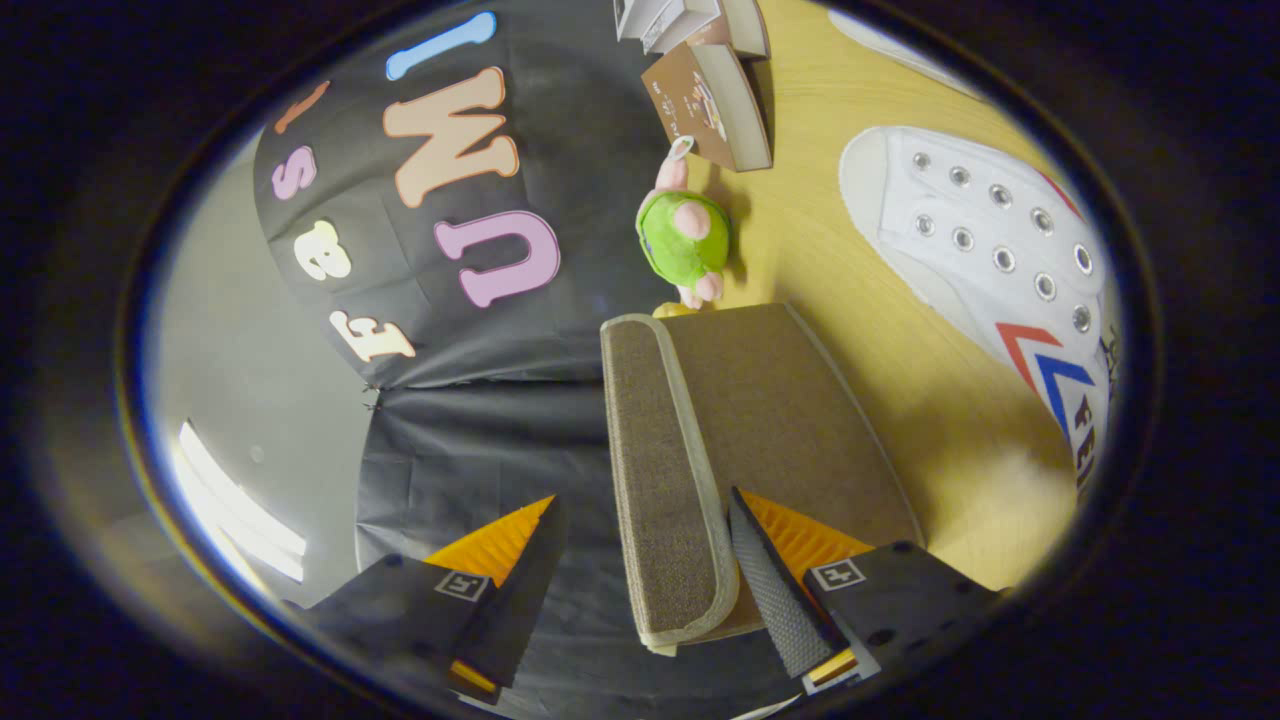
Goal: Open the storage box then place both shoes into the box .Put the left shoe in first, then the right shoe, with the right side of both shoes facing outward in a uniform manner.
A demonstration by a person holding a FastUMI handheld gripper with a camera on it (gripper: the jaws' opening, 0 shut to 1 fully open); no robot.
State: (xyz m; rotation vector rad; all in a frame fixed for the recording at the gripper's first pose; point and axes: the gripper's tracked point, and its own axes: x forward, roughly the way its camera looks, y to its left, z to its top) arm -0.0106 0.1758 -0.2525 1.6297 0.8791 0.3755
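**Gripper spread wide at the edge of the brown storage box**

The wooden worktop (pixel 850 300) carries everything here, and the view is rolled sideways, so the booth wall stands on one side of it. The brown fabric storage box (pixel 760 400) is the biggest item, lying just ahead of the fingers with its pale-trimmed lid edge (pixel 660 500) reaching back between them; the lid looks closed against the box. A white canvas shoe (pixel 980 230) with metal eyelets and red and blue chevrons on its side lies on the worktop beside the box, apart from it. Beyond the box, some books (pixel 715 105) lie on the worktop near the wall. A small green and pink plush toy (pixel 685 240) sits between the books and the far end of the box, close to the box.

The gripper (pixel 640 510) is spread wide. One finger lies over the flat face of the box and the other stands off it against the wall cloth, so nothing is clamped.
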